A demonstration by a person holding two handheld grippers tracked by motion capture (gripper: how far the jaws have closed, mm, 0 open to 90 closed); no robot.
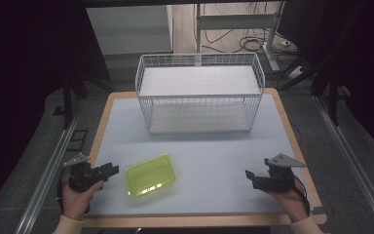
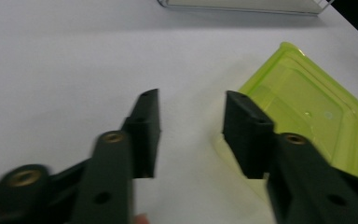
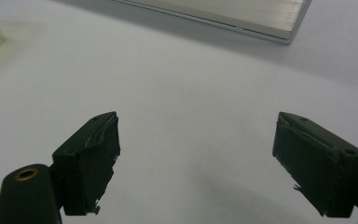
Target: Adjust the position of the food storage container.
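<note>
A translucent lime-green plastic tray (image 1: 151, 175) lies on the white table top near the front left. My left gripper (image 1: 111, 170) sits just to its left, jaws apart with nothing between them. In the left gripper view the green tray (image 2: 307, 107) lies just past the right jaw, and my left gripper (image 2: 191, 116) is open over bare table. My right gripper (image 1: 250, 176) rests at the front right, pointing left toward the tray from well away. In the right gripper view my right gripper (image 3: 196, 135) has its jaws wide apart over bare white surface.
A white wire basket (image 1: 199, 90) with two shelf levels stands at the back middle of the table; its base edge (image 3: 242, 18) shows far off in the right gripper view. The table's wooden edge (image 1: 302, 161) runs along the right. Dark floor, rails and cables surround the table.
</note>
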